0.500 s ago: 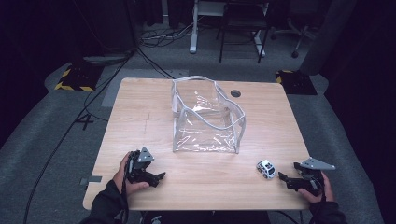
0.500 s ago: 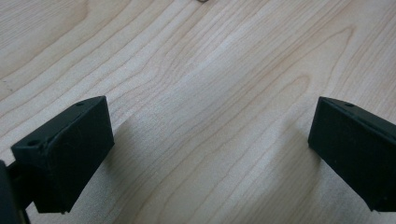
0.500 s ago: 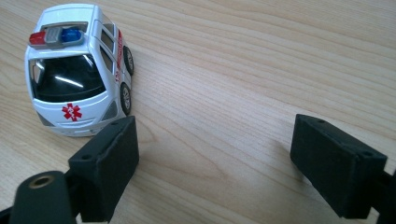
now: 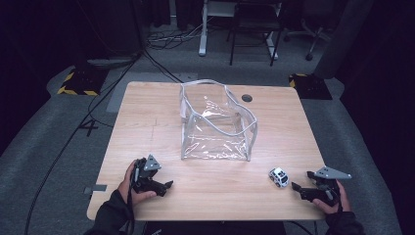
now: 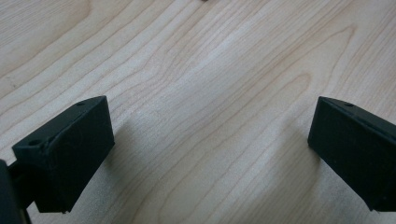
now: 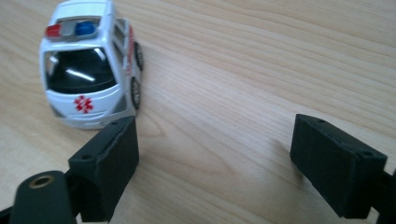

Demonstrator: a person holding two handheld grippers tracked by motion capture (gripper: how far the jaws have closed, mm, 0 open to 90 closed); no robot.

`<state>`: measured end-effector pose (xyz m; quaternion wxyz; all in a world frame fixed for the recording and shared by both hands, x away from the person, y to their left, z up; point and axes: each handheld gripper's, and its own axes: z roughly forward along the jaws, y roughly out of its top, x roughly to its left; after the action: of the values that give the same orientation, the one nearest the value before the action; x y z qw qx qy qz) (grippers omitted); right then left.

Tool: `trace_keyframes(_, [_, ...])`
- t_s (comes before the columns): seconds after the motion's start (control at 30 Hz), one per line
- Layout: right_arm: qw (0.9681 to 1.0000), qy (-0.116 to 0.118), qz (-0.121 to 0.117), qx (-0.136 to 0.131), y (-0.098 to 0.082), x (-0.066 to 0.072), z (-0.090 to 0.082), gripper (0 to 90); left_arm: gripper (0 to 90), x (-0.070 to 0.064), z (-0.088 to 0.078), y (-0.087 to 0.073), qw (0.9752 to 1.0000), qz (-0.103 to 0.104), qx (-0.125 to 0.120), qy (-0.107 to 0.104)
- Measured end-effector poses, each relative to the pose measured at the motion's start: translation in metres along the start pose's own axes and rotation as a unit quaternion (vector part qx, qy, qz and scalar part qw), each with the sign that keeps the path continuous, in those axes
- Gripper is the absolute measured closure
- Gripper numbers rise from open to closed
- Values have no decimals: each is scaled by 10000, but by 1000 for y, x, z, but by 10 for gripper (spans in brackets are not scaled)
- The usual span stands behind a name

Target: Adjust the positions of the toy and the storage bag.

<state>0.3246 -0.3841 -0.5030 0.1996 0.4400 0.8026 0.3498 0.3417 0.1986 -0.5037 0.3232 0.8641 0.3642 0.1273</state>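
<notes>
A small white toy ambulance (image 4: 278,176) with red and blue roof lights stands on the wooden table (image 4: 147,122), right of centre near the front edge. In the right gripper view the ambulance (image 6: 91,65) faces the camera, just beyond the left jaw. My right gripper (image 4: 296,187) rests low on the table to the right of the toy, open, with only bare wood between its jaws (image 6: 215,149). My left gripper (image 4: 168,186) lies at the front left of the table, also open over bare wood (image 5: 210,135). A clear plastic bag (image 4: 215,125) with a white rim stands open mid-table.
A dark round cable hole (image 4: 246,98) sits in the table behind the bag. Beyond the table, on the grey floor, are black cables (image 4: 161,39), yellow-black striped pads (image 4: 78,81), and desk and chair legs (image 4: 235,29).
</notes>
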Motion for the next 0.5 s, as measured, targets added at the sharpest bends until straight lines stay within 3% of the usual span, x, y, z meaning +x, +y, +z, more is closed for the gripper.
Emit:
trace_keyframes(0.17, [9994, 258, -247, 2, 0, 4, 0, 157, 5, -1, -1, -2, 10000, -83, -21, -19])
trace_keyframes(0.37, [9971, 567, -511, -12, 0, 9, 0, 152, 5, 0, -2, -2, 10000, -32, -24, 35])
trace_keyframes(0.5, [9965, 615, -572, -23, 0, 13, 0, 149, 5, 0, -2, -2, 10000, -36, -25, 37])
